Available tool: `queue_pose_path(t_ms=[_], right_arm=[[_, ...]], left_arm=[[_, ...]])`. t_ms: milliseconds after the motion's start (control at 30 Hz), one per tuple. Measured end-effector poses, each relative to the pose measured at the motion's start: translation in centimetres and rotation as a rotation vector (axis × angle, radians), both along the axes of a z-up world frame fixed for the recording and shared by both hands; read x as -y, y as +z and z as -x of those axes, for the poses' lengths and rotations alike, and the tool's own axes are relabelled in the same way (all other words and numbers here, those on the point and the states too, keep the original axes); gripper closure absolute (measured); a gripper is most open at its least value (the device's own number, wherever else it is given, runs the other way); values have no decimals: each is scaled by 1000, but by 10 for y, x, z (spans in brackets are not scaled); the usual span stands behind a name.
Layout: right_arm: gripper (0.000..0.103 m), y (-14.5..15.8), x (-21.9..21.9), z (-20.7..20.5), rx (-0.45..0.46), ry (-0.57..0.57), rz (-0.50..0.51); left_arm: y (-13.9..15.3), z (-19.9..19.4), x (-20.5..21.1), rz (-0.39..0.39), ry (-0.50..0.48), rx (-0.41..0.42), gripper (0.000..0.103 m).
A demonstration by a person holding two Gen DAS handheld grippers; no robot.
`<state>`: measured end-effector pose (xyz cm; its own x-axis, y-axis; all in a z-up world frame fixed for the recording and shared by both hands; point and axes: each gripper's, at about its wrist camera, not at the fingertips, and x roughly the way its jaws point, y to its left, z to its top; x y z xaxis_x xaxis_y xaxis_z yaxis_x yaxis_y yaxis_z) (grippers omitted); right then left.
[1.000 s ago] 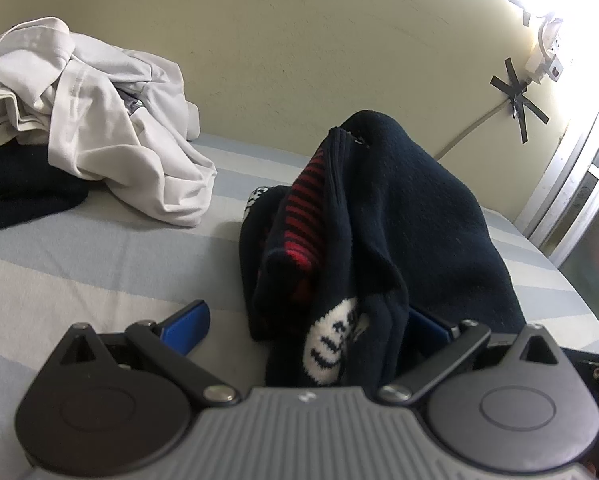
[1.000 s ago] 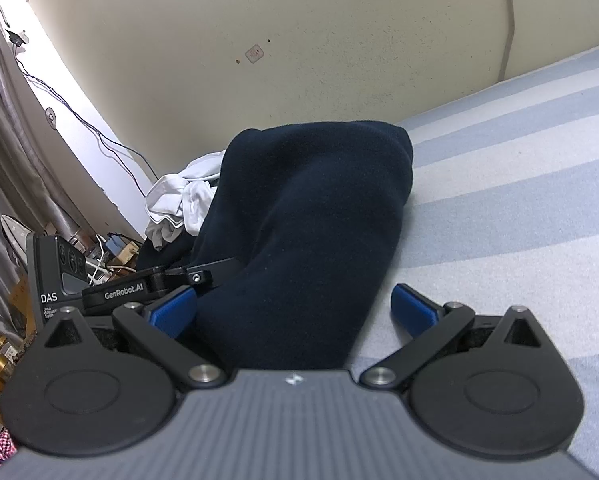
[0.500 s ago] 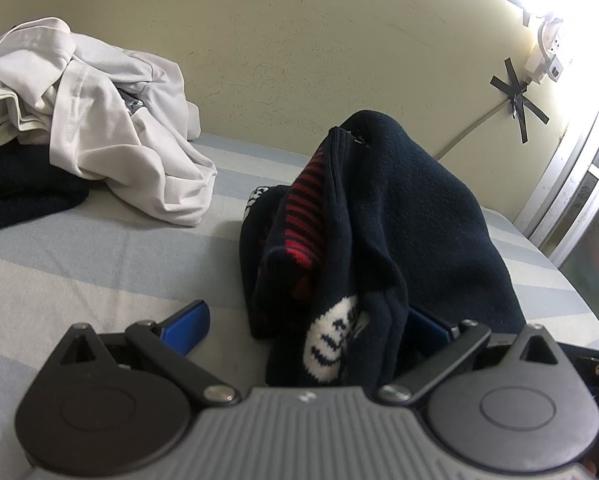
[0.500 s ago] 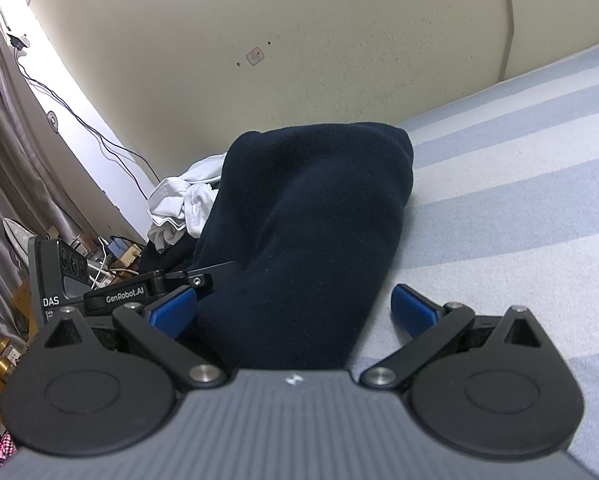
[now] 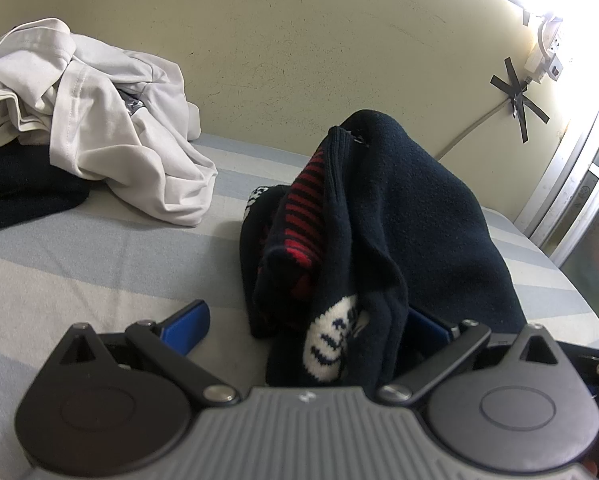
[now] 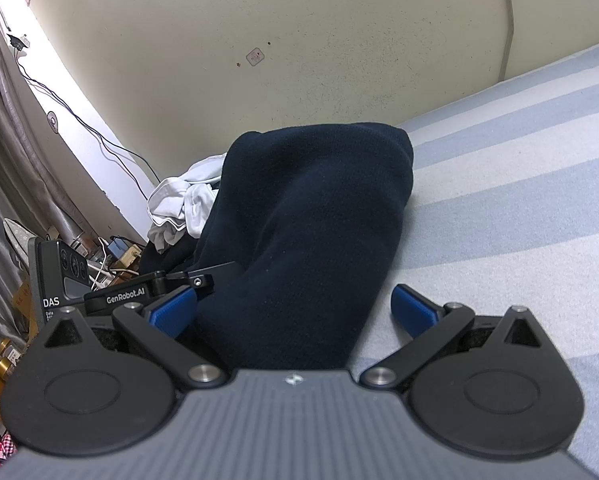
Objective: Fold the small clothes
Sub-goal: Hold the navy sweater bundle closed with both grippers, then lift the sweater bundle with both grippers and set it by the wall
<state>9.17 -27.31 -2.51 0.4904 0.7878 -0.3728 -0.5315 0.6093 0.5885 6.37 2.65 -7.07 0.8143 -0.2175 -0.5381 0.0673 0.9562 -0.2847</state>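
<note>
Navy sweater (image 5: 427,216) — a small knit with red stripes and a white pattern on its inner face — sits bunched in a hump on the striped bedsheet (image 5: 79,264), between the two grippers. In the left wrist view it rises just ahead of the left gripper (image 5: 303,322), whose blue pads stand wide apart; the right-hand pad is half buried under the cloth while the left-hand one is clear of it, so nothing is pinched. In the right wrist view the same dark mound (image 6: 311,240) fills the space ahead of the right gripper (image 6: 295,308), also spread wide, with the cloth lying against its left pad and apart from its right pad.

The step in hand looks like taking hold of the near edge at two places. To do it well, each gripper should probably settle on a single layer or a clean hem rather than the whole wad, close firmly, then draw apart so the knit spreads flat before any fold is laid. Grabbing the thick bunch risks lifting a tangle.

Further off, a white shirt (image 5: 99,128) is heaped by the wall (image 5: 299,60) on top of other dark clothes.

Readable writing appears only in the right wrist view: "GenRobot.AI" on the other gripper's black bar (image 6: 125,300) and "DAS" on its grey body (image 6: 51,302). The small wall sticker is too faint to read.
</note>
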Motion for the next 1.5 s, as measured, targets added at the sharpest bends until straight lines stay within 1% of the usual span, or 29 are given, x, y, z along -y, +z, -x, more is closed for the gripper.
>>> queue_pose_path(t_ms=[167,300,367,500,567,633,733,767,833,867,900,933,967,1000,1033,1133,1200,1300,1367,1433,1467,1500], right_arm=[[0,2,-2,-1,-6,-9,15],[0,2,-4,-5,-14,-15,30],[0,3,-6,-10,-23,-15,29],[0,3,-13,-23,-36,-19,33],[0,3,-19,-30,-41,-17,37],[0,3,-26,-35,-45,-18,44],[1,5,-35,-37,-47,-28,66],[4,5,-36,-35,-42,-40,81],[27,5,-37,-31,-22,-69,128],[30,5,-35,-29,-16,-68,121],[38,6,-33,-27,-11,-68,109],[44,7,-30,-25,-1,-65,102],[46,10,-29,-22,19,-60,104],[50,14,-28,-20,47,-56,113],[52,18,-27,-18,81,-56,126],[53,34,-15,-19,221,-122,190],[53,46,9,-31,269,-186,204],[53,63,57,-61,294,-317,205],[53,74,91,-86,318,-411,210],[51,82,121,-113,320,-495,230],[51,82,134,-129,310,-540,251],[47,79,144,-143,292,-572,276]], left_arm=[[1,-4,1,-11,-11,-11,0],[4,-12,-5,13,-36,-39,0],[7,-18,-12,51,-53,-66,0],[8,-29,-31,187,-55,-106,0],[6,-31,-37,218,-55,-106,0],[5,-29,-35,200,-62,-100,0],[4,-21,-19,117,-74,-86,1],[3,-18,-13,94,-76,-77,1],[1,-12,-3,80,-89,-56,5],[0,-8,2,72,-89,-44,10],[1,-5,6,58,-81,-36,16],[2,-3,9,55,-77,-29,20],[3,-3,11,67,-78,-29,29],[5,-6,15,86,-75,-40,33],[8,-10,18,102,-74,-54,33],[17,-32,36,142,-116,-94,37],[27,-55,65,151,-172,-96,38],[47,-97,121,112,-244,-39,41],[61,-131,165,105,-286,-1,40],[68,-163,207,98,-323,25,35],[68,-176,225,82,-334,30,31],[66,-190,242,53,-341,30,30]])
